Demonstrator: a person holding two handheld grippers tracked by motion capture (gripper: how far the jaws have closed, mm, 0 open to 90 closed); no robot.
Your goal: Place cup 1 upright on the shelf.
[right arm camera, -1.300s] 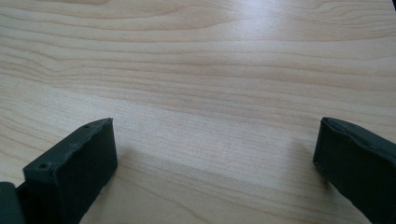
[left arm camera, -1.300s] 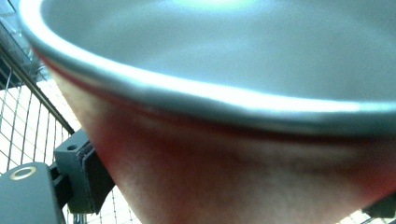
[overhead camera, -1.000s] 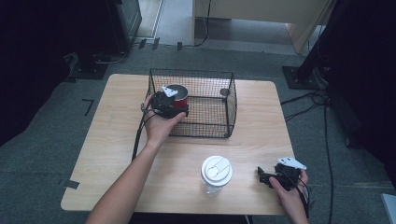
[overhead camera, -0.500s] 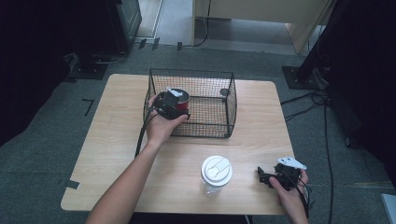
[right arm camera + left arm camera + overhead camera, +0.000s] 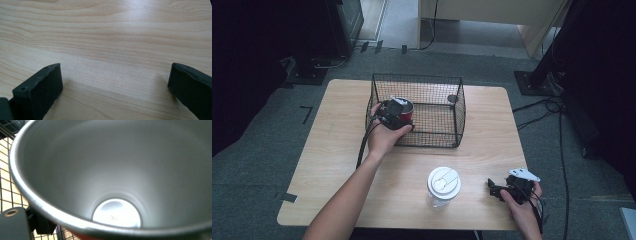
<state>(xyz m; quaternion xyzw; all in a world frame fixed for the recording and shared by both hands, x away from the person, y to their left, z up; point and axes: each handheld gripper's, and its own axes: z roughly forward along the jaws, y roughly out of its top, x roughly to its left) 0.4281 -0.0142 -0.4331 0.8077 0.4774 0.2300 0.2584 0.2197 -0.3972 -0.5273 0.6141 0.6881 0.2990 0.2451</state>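
A red cup with a bare steel inside hangs at the left front corner of the black wire basket, just inside its rim. My left gripper is shut on the cup's rim, and one black jaw shows at the lower left of the left gripper view. My right gripper rests on the wooden table near the front right corner. Its jaws stand wide apart over bare wood, with nothing between them.
A clear cup with a white lid stands near the table's front edge, left of the right gripper. A small dark round object lies at the back right of the basket. Cables run across the floor at the right.
My left gripper has carried the red cup slightly right and lower, further into the basket's corner. The right gripper has not moved.
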